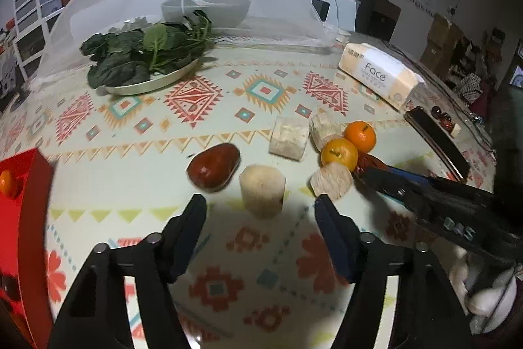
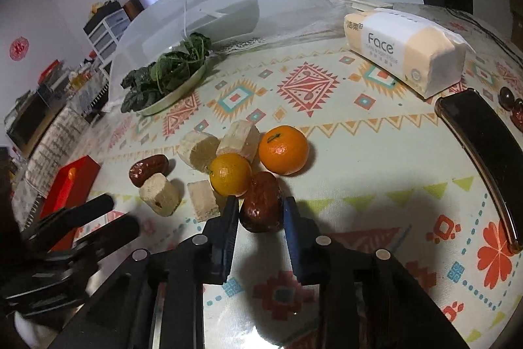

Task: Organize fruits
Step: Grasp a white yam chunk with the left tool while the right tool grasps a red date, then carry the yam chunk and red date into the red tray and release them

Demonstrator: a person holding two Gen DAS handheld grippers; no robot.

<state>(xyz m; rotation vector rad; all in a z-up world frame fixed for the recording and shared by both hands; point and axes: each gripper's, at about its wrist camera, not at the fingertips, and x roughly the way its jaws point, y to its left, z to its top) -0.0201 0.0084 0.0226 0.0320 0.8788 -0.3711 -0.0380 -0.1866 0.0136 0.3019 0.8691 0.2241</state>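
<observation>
Right gripper (image 2: pixel 260 211) reaches low, its fingers flanking a red date (image 2: pixel 260 206).

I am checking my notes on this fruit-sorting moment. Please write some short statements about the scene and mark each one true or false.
1. The right gripper has its fingers on both sides of a red date. True.
2. The left gripper is shut on a cane piece. False: it is open and holds nothing; a cane piece stands upright just ahead.
3. Two oranges lie on the tablecloth. True.
4. The tissue pack sits under the mesh cover. False: the cover shelters a plate of greens.
</observation>
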